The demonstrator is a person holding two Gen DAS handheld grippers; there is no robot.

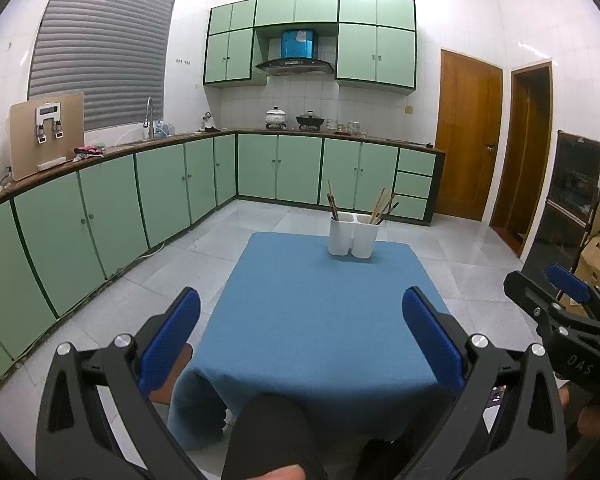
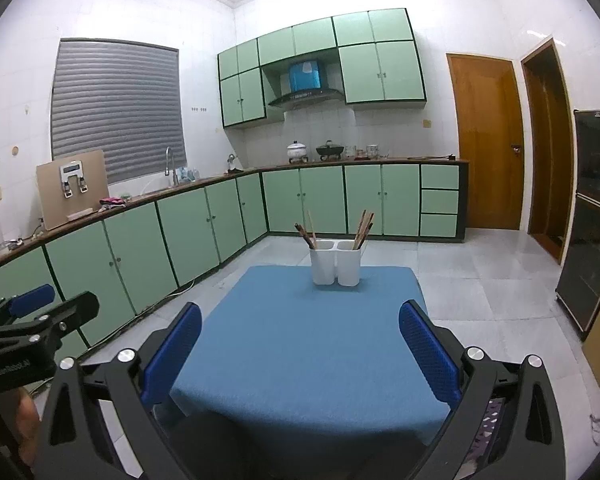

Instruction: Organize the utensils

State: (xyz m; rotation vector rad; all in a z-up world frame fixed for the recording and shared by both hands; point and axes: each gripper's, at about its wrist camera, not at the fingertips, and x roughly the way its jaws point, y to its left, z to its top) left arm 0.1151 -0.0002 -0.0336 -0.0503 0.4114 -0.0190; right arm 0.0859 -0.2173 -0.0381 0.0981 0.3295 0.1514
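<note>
Green cabinets (image 1: 112, 216) ran round the kitchen, wooden door (image 1: 468, 136) off at 2 o'clock. Blue tablecloth (image 1: 320, 312) covered a table mid-floor, and the white two-cup holder (image 1: 353, 236) sat at its far edge, roughly 12 o'clock from both cameras, chopsticks (image 1: 382, 207) poking out of each side, leaning a bit. Left gripper (image 1: 300, 336) hung over the near edge, fingers (image 1: 168, 340) wide apart, nothing in them. Right gripper (image 2: 300, 352) same deal, spread wide and empty, just beside the left one.
</note>
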